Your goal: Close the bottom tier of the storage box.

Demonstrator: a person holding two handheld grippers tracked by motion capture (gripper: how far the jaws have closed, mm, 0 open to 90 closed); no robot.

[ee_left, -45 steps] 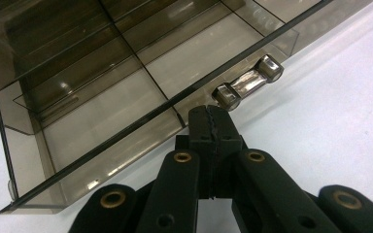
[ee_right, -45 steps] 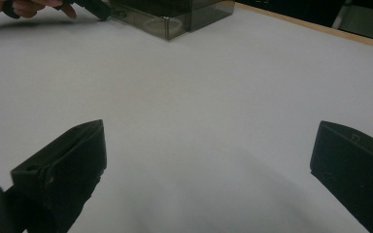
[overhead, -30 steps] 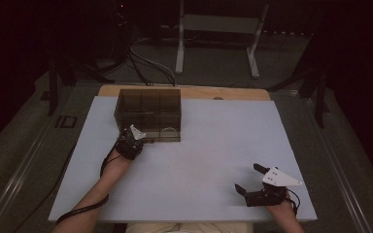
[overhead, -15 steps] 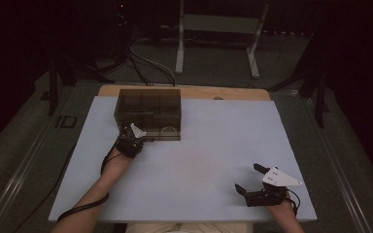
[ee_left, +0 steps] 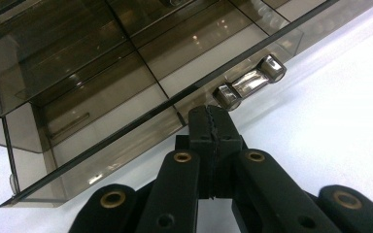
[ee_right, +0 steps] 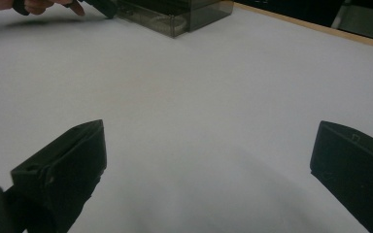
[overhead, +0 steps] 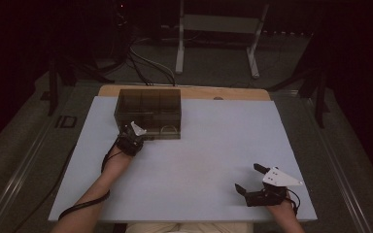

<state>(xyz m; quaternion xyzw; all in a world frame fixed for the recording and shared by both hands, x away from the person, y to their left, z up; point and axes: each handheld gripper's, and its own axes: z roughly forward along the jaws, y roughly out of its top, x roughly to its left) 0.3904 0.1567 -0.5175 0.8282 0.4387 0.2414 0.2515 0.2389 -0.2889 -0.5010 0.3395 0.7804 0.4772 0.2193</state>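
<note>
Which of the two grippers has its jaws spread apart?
The right gripper, resting near the table's front right edge: its jaws stand wide apart over the bare white surface. The left gripper has its jaws pressed together at the smoky plastic drawer box.

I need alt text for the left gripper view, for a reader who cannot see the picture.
The left hand-held gripper, its two black jaws shut together, points at the front edge of a smoky transparent drawer box, just beside its shiny clear handle. The box stands on a white table surface.
</note>
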